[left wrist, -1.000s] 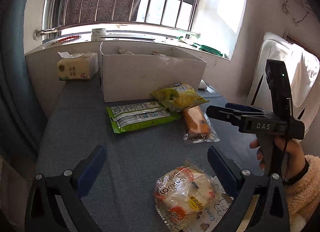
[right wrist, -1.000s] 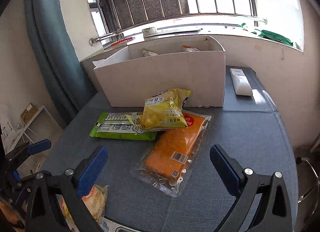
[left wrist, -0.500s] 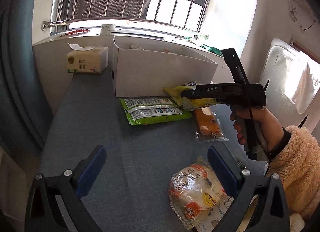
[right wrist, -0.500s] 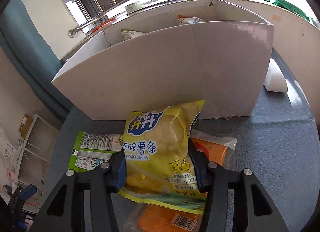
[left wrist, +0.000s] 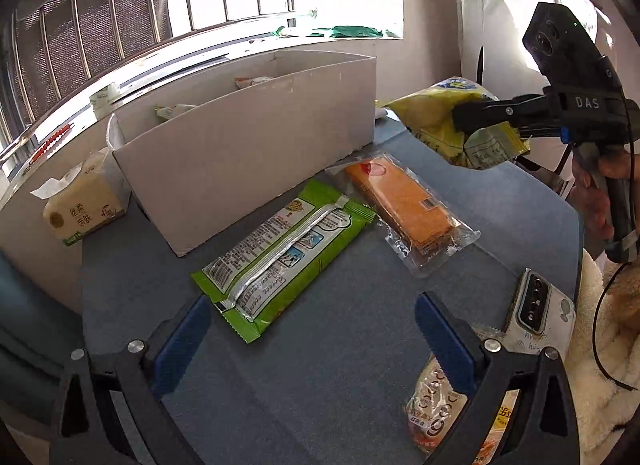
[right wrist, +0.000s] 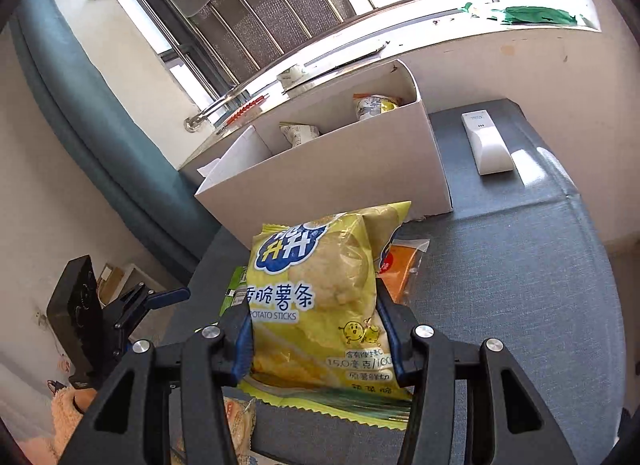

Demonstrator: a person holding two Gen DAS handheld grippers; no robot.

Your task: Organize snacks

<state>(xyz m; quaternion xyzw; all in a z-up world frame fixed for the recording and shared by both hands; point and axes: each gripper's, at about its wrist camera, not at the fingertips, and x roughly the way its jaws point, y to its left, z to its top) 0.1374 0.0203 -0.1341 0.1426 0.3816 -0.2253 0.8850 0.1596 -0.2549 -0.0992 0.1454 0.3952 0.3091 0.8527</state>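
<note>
Yellow potato-stick bag (right wrist: 320, 305) lifted off orange cracker pack (left wrist: 404, 201), now clamped in right gripper (right wrist: 316, 345), raised beside box (left wrist: 248, 145).

Open table (left wrist: 320, 365) lay before my left claw (left wrist: 312, 345). Obstacles: green pack (left wrist: 280, 249), orange pack (left wrist: 404, 201), phone (left wrist: 540, 305), box (left wrist: 256, 145) behind; the box top stood open.
</note>
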